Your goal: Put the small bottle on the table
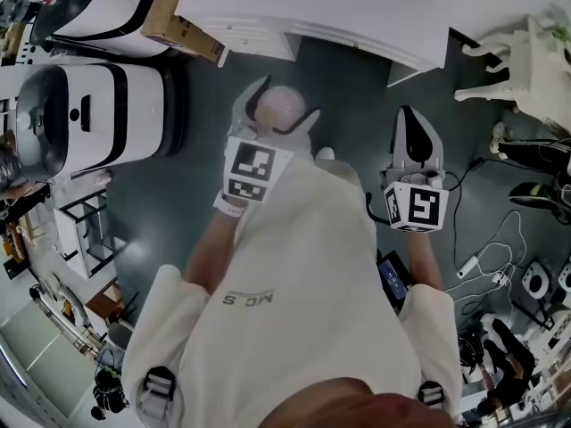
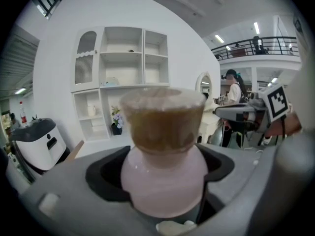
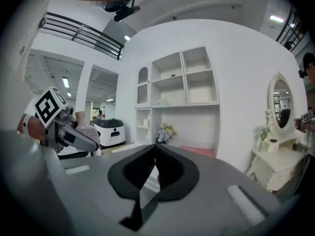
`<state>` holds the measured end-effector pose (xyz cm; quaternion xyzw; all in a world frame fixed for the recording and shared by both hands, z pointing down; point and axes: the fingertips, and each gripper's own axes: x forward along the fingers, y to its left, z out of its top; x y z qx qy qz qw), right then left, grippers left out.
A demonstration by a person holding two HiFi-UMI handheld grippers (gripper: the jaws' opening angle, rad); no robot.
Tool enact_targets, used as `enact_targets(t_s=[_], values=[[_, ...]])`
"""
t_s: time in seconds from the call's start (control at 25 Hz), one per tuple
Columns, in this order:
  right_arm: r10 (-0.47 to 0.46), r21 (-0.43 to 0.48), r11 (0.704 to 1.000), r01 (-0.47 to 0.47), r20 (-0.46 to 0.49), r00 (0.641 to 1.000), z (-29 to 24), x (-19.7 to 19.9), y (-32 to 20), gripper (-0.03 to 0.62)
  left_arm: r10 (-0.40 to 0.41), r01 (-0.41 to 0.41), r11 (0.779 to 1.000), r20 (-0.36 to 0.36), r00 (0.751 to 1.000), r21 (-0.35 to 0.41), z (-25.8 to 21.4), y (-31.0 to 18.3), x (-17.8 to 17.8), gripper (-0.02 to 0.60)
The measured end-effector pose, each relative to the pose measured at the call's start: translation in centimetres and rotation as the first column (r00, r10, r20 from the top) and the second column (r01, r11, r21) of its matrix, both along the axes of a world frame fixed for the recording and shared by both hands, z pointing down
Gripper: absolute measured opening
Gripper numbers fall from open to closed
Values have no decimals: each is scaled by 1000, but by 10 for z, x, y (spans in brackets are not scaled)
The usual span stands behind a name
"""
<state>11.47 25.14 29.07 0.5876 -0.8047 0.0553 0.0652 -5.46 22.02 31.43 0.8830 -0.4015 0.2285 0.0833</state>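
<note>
Left gripper view, item 1: left gripper (image 2: 165, 176), grey moulded body with black padded jaws, clamped on either side of the bottle (image 2: 165, 146).
Item 2: bottle. Bulbous, smooth, pale pink body that looks glassy; the upper part is wider, translucent amber-brown, and flares to a frosted rim. It stands upright between the jaws, its belly filling the gap and its upper part rising clear above them.
Item 3: right gripper (image 3: 153, 167), same grey shell and black pads. Its jaws are pressed together with nothing between them. In the head view it sits just to the right of the left gripper (image 1: 272, 123), and the two are apart.
Item 4: floor (image 1: 348, 96), dark grey and matt. It lies below both grippers, and the bottle (image 1: 278, 107) is held over it.
Item 5: table (image 1: 357, 12), white and flat-topped, ahead of the left gripper. The bottle stops short of its near edge and does not touch it.
Item 6: machine (image 1: 98, 119), rounded white shell with black bands, to the left of the left gripper.
Item 7: shelf unit (image 2: 123, 77), white open compartments with one arched door, far ahead. A small pot of flowers (image 2: 116, 118) stands low in it.
Item 8: mirror (image 3: 279, 102), oval in an ornate white frame, far to the right of the right gripper.
</note>
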Motion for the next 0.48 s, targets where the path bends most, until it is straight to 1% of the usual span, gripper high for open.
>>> enact_targets(t_s=[0.16,0.28,0.4,0.48], values=[[23,-7,1000,-23,17,1000,-9,4,-16,-2,5,-5,1000,-9,1000,-11,-4,-17,-2,405],[43,-13,999,-43,17,999,-9,7,-37,-2,16,-17,1000,-19,1000,-24,-1,-40,-4,405],[74,-20,997,-74,11,997,-1,13,-74,-2,44,-44,999,-16,999,-21,6,-81,2,405],[89,-6,996,-89,-16,996,0,14,-105,-2,64,-64,998,-18,998,-19,8,-115,5,405]])
